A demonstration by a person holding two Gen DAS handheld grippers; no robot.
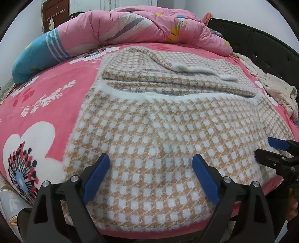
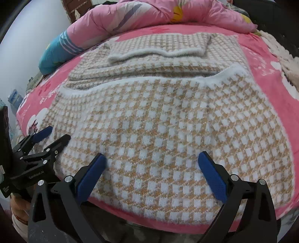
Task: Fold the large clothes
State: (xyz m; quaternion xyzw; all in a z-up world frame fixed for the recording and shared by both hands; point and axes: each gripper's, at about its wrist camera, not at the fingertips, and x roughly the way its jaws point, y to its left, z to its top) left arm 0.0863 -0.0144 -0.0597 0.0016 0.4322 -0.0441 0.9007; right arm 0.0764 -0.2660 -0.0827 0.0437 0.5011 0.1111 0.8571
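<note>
A tan-and-white checked knit garment (image 1: pixel 149 130) (image 2: pixel 158 121) lies flat on the pink flowered bedsheet (image 1: pixel 46 104) (image 2: pixel 261 61). Its near half is folded over, with a white hem (image 1: pixel 158 95) (image 2: pixel 130 84) running across the middle. A white-edged sleeve (image 1: pixel 186 65) (image 2: pixel 155 48) lies folded on the far part. My left gripper (image 1: pixel 151 158) (image 2: pixel 58 133) stands open over the garment's near left portion. My right gripper (image 2: pixel 152 156) (image 1: pixel 263 146) stands open over the near right portion. Neither has cloth pinched between its blue pads.
A bunched pink quilt (image 1: pixel 130 24) (image 2: pixel 149 15) fills the back of the bed, with a blue striped pillow (image 1: pixel 37 54) (image 2: pixel 56 52) at its left. A cream fluffy cloth (image 1: pixel 276 89) and a dark headboard (image 1: pixel 261 43) lie at the right. The bed's front edge runs just below the grippers.
</note>
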